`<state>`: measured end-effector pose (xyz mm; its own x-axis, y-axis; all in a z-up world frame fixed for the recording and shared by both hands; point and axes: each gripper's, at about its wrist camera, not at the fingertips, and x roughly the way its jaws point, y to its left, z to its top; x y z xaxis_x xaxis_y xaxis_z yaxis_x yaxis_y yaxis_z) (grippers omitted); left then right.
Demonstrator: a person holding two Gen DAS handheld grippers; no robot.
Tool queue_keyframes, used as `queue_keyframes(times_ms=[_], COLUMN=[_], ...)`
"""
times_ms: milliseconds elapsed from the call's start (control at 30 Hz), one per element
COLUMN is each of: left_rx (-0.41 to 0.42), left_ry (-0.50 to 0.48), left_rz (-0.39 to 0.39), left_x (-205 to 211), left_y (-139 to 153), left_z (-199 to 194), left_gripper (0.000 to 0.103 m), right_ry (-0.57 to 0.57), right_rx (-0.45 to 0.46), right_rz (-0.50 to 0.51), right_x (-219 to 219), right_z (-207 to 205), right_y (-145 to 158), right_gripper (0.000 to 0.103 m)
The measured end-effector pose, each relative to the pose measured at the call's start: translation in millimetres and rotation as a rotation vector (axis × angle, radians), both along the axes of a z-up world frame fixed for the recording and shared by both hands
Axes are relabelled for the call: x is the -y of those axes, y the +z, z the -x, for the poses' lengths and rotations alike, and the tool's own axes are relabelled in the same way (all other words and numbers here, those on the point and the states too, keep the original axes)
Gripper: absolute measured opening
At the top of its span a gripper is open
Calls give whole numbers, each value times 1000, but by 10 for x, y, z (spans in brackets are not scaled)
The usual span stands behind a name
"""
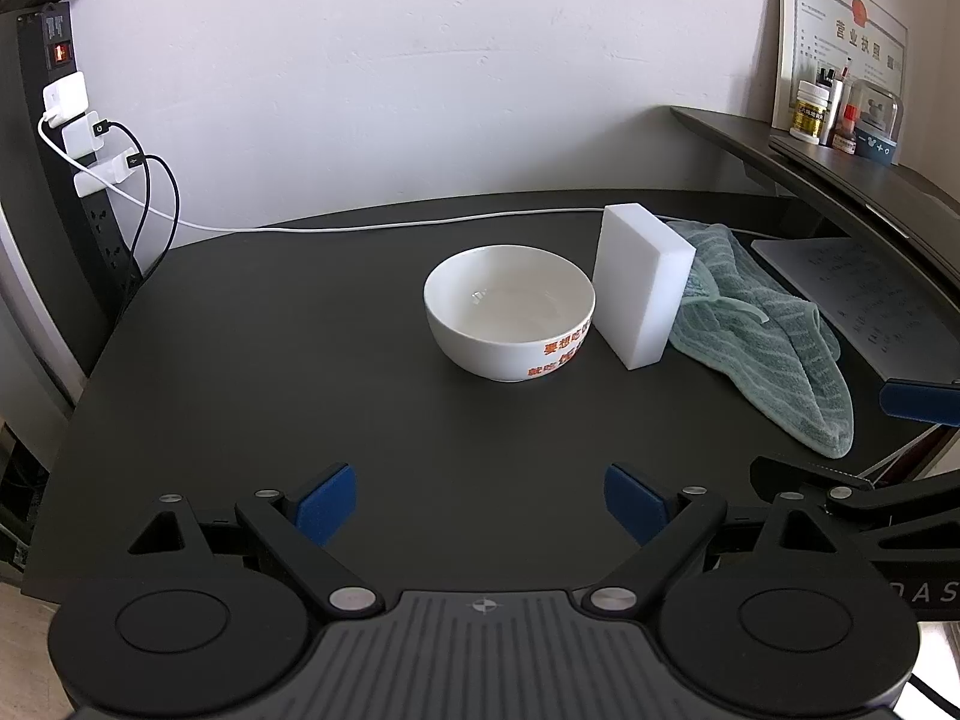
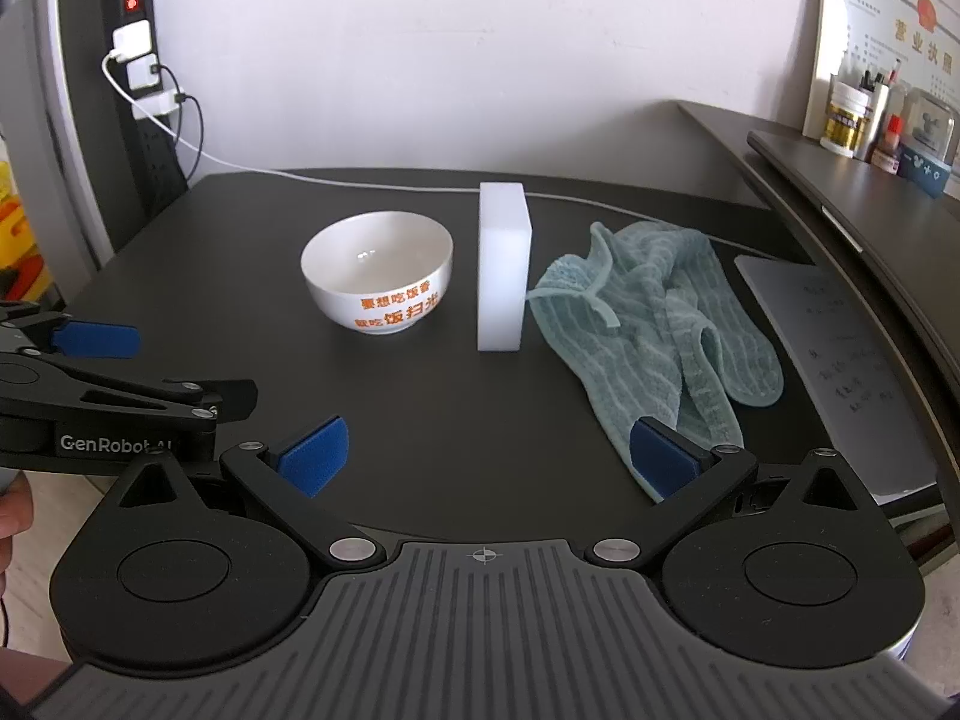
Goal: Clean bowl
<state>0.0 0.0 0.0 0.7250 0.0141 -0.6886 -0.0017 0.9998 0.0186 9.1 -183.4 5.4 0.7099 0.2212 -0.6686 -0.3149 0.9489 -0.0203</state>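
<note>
Nearest the viewer, two pairs of hand-held tongs hover low over the near edge of a dark table (image 1: 240,360), side by side and both aimed forward. The left tongs (image 1: 480,507) are spread wide with nothing between their blue pads. The right tongs (image 2: 483,456) are also spread wide and empty; their right pad sits above the near tip of a cloth. Both appear level and held back, which suggests nothing has been picked up yet.

Farther in, near the middle of the table, stands the bowl (image 2: 377,270), white with orange lettering, upright and seemingly empty. It is straight ahead of the left tongs, probably so that hand can steady it.

Just right of the bowl, apart from it, a white sponge block (image 2: 504,267) stands on its edge, easy to pinch across its thin sides. A rumpled pale green cloth (image 2: 654,324) lies against the sponge's far side and trails toward the right tongs, within their likely reach.

Beyond these, a white cable (image 1: 420,223) runs along the table's back edge to a power strip (image 1: 72,138) on the wall.
</note>
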Motion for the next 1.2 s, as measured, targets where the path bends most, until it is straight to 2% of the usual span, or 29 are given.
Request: queue_keyframes(times_ms=[1200], left_rx=[6], left_ry=[-4], left_rz=[-10], left_x=[8], left_y=[37], left_z=[5], left_gripper=[89], right_ry=[-3], right_rx=[19], right_rz=[4], right_x=[1], right_z=[30], right_y=[19], right_gripper=[103])
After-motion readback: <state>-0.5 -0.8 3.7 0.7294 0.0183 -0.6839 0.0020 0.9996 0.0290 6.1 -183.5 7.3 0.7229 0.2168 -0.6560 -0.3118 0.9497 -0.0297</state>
